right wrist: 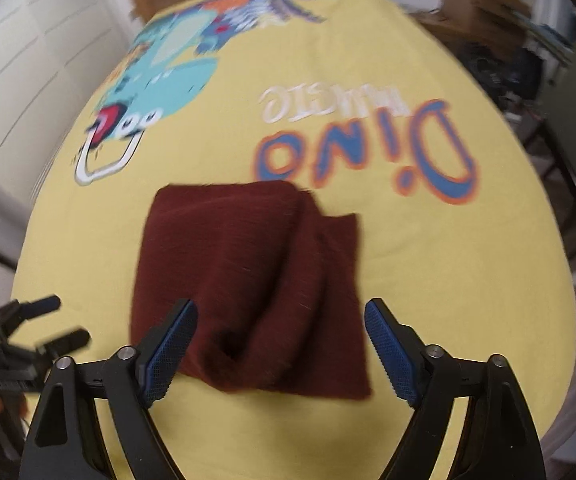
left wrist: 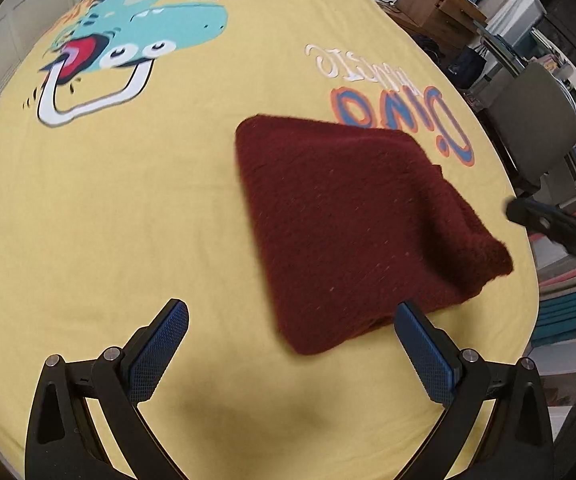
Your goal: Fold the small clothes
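Note:
A dark red knitted garment [left wrist: 351, 216] lies folded into a rough square on the yellow dinosaur bedsheet [left wrist: 128, 208]. My left gripper [left wrist: 291, 320] is open and empty, hovering just in front of the garment's near corner, its right finger beside the near edge. In the right wrist view the garment [right wrist: 256, 280] shows layered folds on its right side. My right gripper [right wrist: 282, 320] is open and empty above the garment's near edge. The left gripper [right wrist: 56, 320] appears at the lower left of that view, and the right gripper's finger [left wrist: 559, 228] at the right edge of the left view.
The sheet [right wrist: 447, 280] carries a teal dinosaur print [left wrist: 152, 28] and "Dino" lettering [right wrist: 367, 148]. Right of the bed stand a grey chair [left wrist: 535, 120], cardboard boxes [left wrist: 439, 4] and shelves with clutter. White cupboard doors [right wrist: 28, 60] stand at left.

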The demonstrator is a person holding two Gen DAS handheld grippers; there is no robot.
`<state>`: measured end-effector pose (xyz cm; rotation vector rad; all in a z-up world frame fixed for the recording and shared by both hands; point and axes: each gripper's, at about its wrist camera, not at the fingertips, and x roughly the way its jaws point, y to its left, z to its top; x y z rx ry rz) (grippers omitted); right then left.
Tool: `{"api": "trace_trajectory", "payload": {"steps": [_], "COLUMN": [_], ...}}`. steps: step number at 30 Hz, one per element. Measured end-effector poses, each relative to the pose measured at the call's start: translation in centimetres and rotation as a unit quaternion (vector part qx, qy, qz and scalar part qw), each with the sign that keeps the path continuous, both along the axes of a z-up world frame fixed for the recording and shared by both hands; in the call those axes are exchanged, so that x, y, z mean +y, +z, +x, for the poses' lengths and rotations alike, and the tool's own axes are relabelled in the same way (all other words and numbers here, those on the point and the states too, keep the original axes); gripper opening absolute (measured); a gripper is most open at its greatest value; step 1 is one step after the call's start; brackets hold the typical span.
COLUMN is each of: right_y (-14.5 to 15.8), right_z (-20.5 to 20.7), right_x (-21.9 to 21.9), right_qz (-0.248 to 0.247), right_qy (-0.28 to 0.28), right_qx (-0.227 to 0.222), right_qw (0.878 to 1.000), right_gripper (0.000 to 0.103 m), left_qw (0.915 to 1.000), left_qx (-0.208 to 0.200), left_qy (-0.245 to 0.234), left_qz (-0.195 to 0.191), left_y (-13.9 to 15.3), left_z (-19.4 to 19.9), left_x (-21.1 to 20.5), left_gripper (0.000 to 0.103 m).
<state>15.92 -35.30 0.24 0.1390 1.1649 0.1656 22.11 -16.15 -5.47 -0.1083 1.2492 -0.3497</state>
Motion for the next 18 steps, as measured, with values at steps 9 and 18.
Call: {"api": "trace_trajectory", "payload": {"steps": [9, 18], "right_y": [-7.0, -8.1], "right_z": [3.0, 1.2], "right_x": [4.8, 1.5], "right_qz": [-0.019, 0.025], "right_qy": [0.058, 0.009], "right_qx": [0.117, 0.105], "right_qw": [0.991, 0.994], "right_gripper": [0.061, 0.020], "left_qw": [0.9996, 0.9990], "left_qx": [0.026, 0.040], "left_qy": [0.013, 0.019], "left_qz": [-0.005, -0.009], "left_y": [-1.8, -3.5], "left_z": [-0.4, -0.9], "left_x": [2.0, 2.2], "left_gripper": [0.102, 0.102]}}
